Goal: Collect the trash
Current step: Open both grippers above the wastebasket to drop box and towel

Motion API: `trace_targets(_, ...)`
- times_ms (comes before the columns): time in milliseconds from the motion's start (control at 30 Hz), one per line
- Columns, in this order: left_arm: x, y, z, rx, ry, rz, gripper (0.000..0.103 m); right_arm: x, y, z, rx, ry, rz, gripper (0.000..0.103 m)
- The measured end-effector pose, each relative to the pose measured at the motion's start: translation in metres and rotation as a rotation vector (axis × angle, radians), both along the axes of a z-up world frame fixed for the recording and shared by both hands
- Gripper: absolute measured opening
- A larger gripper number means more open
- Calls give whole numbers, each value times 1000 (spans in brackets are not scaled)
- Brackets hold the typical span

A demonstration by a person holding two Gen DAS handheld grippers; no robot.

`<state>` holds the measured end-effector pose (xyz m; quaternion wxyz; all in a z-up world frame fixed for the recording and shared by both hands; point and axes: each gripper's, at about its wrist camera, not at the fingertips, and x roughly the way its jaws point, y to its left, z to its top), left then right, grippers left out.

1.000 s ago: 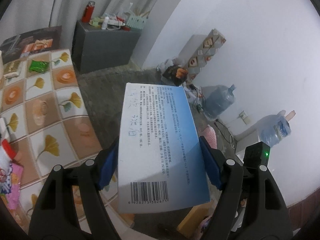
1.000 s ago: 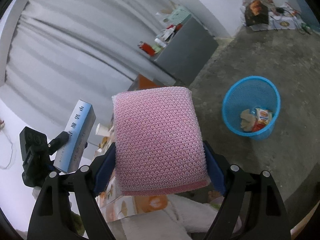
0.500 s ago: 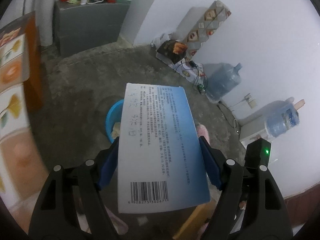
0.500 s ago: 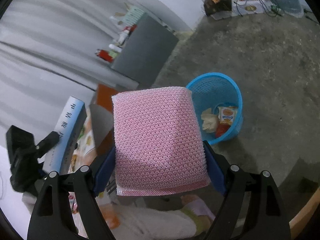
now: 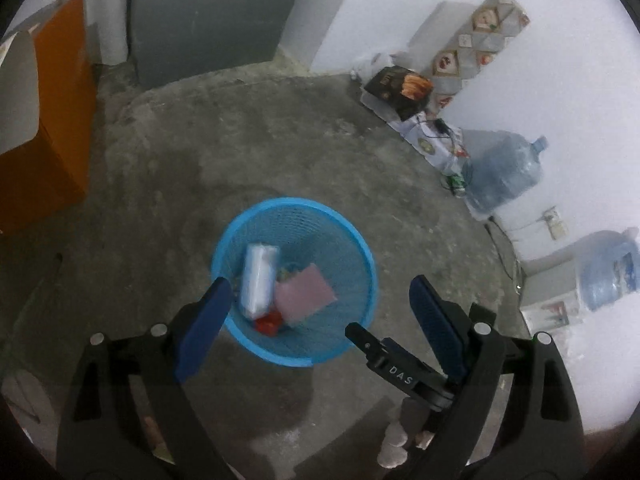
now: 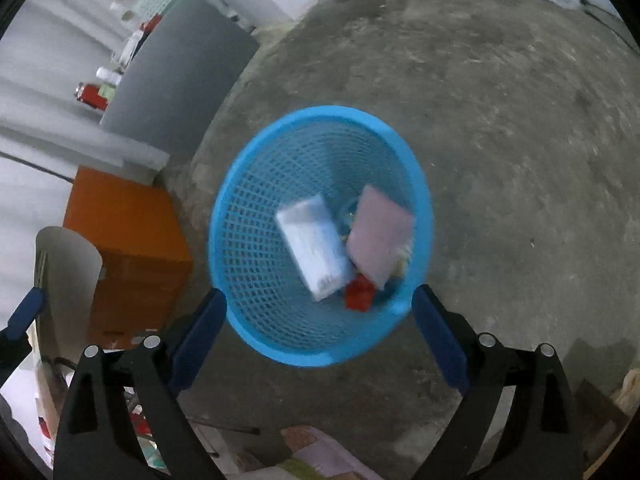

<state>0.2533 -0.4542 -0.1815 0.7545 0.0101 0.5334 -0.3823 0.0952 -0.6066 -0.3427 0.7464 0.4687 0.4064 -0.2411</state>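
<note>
Both tools have just let go. A second ago the left gripper (image 5: 320, 312) was clamped across a blue-and-white box (image 5: 258, 280) and the right gripper (image 6: 320, 332) across a pink mesh sponge (image 6: 378, 236); now each pair of jaws stands wide and is opening further, with nothing pressed between the pads. Seen from the left wrist, the blue basket (image 5: 360, 256) sits on the concrete floor directly ahead of and below the open fingers, and the box lies inside it toward the left finger's side, the sponge beside it toward the right, the two touching or nearly so. From the right wrist the same basket fills the space just beyond the fingertips, its near rim lying between them, with the box and sponge side by side above a small red scrap (image 6: 360, 298) and some paler wrappers. Both items are smeared by motion blur, so they may not have quite settled; I cannot tell whether they are at rest on the heap or landing on it. The other tool's black arm pokes into the left view beside its right finger, so the two hands appear to be close together over the basket. For the task, this pair of pieces looks delivered: both hands are free, and the sensible next step would be to lift away and look for more rubbish.
</note>
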Motion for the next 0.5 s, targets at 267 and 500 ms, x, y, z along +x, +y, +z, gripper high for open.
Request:
trace_targets(267,-47,46,71,-143,-129,-66,86,-72,55,84,-218,-165,-88,91)
trace_targets(500,-110,110,148,-202,-356,-71,86,-104,114,173,-444,-250,-27,96)
